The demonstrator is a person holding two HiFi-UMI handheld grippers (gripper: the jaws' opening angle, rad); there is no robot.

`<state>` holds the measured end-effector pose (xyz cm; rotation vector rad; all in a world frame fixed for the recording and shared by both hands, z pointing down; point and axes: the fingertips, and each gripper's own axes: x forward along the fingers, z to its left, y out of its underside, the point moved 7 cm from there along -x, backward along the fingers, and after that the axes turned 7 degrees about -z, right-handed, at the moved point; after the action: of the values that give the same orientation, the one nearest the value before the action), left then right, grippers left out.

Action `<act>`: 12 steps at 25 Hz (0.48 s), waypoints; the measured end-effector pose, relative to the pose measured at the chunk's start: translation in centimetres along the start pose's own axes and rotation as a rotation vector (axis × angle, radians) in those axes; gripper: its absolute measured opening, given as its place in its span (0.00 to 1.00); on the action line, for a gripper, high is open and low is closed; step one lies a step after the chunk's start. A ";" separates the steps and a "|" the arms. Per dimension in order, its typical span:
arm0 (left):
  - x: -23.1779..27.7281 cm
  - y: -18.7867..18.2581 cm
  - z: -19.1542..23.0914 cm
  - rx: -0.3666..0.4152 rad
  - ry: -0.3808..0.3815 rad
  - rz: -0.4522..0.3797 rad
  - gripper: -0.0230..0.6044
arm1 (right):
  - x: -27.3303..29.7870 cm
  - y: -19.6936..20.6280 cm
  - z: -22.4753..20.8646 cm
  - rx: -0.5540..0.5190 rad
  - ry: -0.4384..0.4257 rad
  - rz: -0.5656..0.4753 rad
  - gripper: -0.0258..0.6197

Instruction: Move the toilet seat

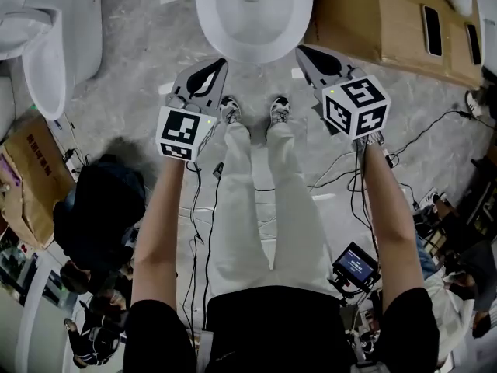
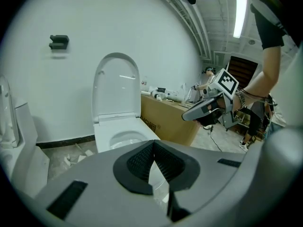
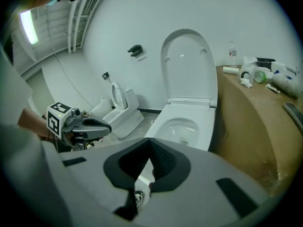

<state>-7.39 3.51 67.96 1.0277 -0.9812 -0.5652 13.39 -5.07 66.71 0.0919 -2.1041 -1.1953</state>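
A white toilet [image 1: 252,14] stands just ahead of the person's feet, and its seat and lid [image 2: 116,84] stand upright against the wall, also shown as the seat and lid [image 3: 187,63] in the right gripper view. The bowl [image 2: 124,138] below is uncovered. My left gripper [image 1: 221,63] hangs short of the bowl's front left rim, jaws shut and empty. My right gripper [image 1: 301,50] hangs by the front right rim, also shut with nothing in it. Neither touches the toilet. Each gripper shows in the other's view: right gripper [image 2: 208,109], left gripper [image 3: 80,126].
A long cardboard box [image 1: 388,22] with bottles and rolls on top stands right of the toilet. A second toilet [image 1: 46,61] stands at the left. Cables [image 1: 342,169] trail over the floor behind the feet. A person crouches at the lower left [image 1: 97,216].
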 end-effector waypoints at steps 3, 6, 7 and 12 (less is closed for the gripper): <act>1.0 1.7 0.4 0.008 0.010 0.029 0.05 | 1.7 1.3 -0.4 -0.030 -0.010 0.034 0.06; 2.0 3.1 0.7 0.025 0.023 0.054 0.05 | 3.0 2.5 -0.6 -0.069 -0.019 0.061 0.06; 2.3 3.5 0.7 0.033 0.028 0.061 0.05 | 3.4 2.8 -0.5 -0.083 -0.024 0.069 0.06; 4.1 5.1 0.8 0.088 0.062 0.105 0.05 | 5.1 4.8 -0.3 -0.194 -0.043 0.131 0.06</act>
<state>-6.38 2.18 74.31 1.0592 -1.0062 -0.4045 11.03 -4.49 73.30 -0.1595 -1.9859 -1.3242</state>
